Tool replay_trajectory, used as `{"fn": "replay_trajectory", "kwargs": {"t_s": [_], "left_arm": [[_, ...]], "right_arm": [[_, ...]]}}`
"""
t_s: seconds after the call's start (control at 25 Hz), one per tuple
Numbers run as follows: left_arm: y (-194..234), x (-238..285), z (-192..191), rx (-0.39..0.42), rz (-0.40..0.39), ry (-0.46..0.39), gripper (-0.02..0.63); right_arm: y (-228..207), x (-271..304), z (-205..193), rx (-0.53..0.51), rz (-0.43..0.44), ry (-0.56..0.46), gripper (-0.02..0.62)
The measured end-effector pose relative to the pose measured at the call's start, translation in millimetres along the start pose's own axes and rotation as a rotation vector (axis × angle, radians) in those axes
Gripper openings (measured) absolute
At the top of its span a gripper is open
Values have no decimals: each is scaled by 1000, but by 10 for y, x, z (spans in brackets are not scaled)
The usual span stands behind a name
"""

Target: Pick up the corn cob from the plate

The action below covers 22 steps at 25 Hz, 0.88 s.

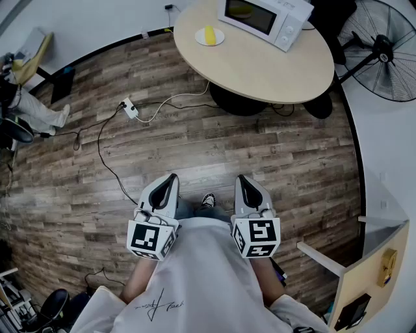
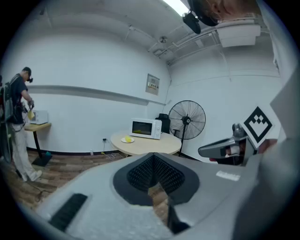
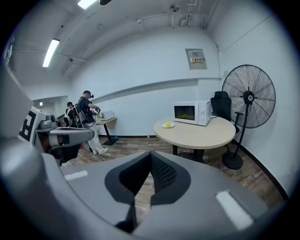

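A person point(image 1: 36, 114) is standing at the far left, cut off by the frame. A power strip point(image 1: 129, 107) is lying on the plank floor point(image 1: 273, 162), short of the round table point(image 1: 273, 71). The left gripper point(image 1: 172, 177) and right gripper point(image 1: 241, 179) are hovering over the floor, jaws pressed together on nothing. The corn cob point(image 1: 208, 34) is resting on a white plate point(image 1: 218, 39) at the table's left edge, well apart from both. A microwave point(image 1: 263, 18) is standing beside it, and a fan point(image 1: 383, 58) is showing rightmost, cut off.
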<state>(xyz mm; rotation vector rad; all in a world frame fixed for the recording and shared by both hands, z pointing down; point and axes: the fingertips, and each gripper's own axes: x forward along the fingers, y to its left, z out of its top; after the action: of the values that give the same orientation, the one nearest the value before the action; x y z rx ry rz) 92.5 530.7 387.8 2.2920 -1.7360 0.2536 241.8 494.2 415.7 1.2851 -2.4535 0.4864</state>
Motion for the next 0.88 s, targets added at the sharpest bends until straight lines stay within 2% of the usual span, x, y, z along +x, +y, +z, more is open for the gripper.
{"fn": "replay_trajectory", "kwargs": {"t_s": [0.12, 0.36, 0.6, 0.68, 0.8, 0.88], "left_arm": [[-92, -49, -9, 7, -17, 6, -9], [-181, -115, 35, -38, -34, 8, -9], [-107, -82, 132, -80, -15, -18, -9], [-88, -34, 144, -84, -15, -17, -9], [-43, 31, 164, -106, -8, -16, -9], [5, 78, 166, -117, -2, -6, -9]], "right_arm": [[43, -73, -23, 3, 9, 9, -2], [150, -210, 59, 0, 34, -11, -2], [87, -227, 79, 71, 34, -48, -2], [109, -231, 136, 115, 93, -84, 3], [240, -227, 249, 184, 260, -119, 8], [252, -171, 302, 178, 282, -121, 8]]}}
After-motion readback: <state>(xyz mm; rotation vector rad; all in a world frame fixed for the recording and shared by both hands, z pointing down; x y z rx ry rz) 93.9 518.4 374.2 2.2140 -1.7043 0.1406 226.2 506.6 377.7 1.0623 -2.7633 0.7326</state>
